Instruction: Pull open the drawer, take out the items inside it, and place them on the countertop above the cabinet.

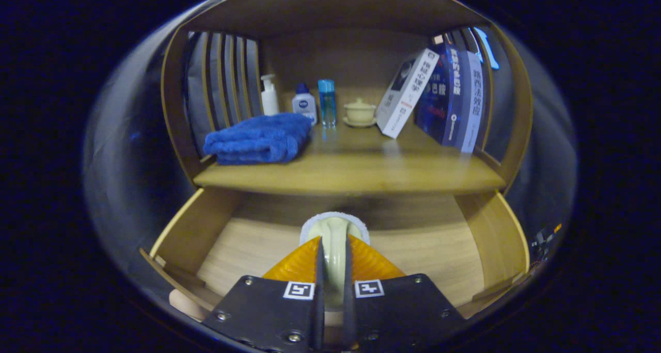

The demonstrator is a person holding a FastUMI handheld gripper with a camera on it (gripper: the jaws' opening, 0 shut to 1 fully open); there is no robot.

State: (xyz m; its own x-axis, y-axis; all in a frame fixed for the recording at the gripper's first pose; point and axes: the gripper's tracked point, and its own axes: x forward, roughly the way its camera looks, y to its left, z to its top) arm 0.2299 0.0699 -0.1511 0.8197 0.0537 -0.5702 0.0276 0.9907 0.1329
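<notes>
A cream-coloured brush [334,239] with a white fluffy head is held between the two fingers of the gripper [334,255], which are closed narrowly on its handle from both sides. The brush is seen end-on, with its white head pointing ahead, past the fingertips. It is held above the pulled-out wooden drawer [191,234], whose bare bottom panel is visible to either side of the fingers; whether the brush touches that panel cannot be told. The drawer's side walls are seen at left and right, and a rounded wooden knob [183,302] is seen at its front edge, left of the gripper.

Beyond the drawer, the countertop [361,172] of the cabinet is seen, enclosed by a slatted wooden frame. A folded blue towel [258,139] is laid near the left front corner of the countertop. Along the back edge, a white pump bottle [269,96], a small white bottle with a blue cap [304,104] and a clear blue tube-shaped bottle [326,102] are stood upright in a row, close beside one another. Just right of them, a small cream lidded cup on a saucer [360,112] is placed. At the right side, a white book [406,93] is leaned tilted against a row of dark blue books [454,97], which are stood against the right frame.
</notes>
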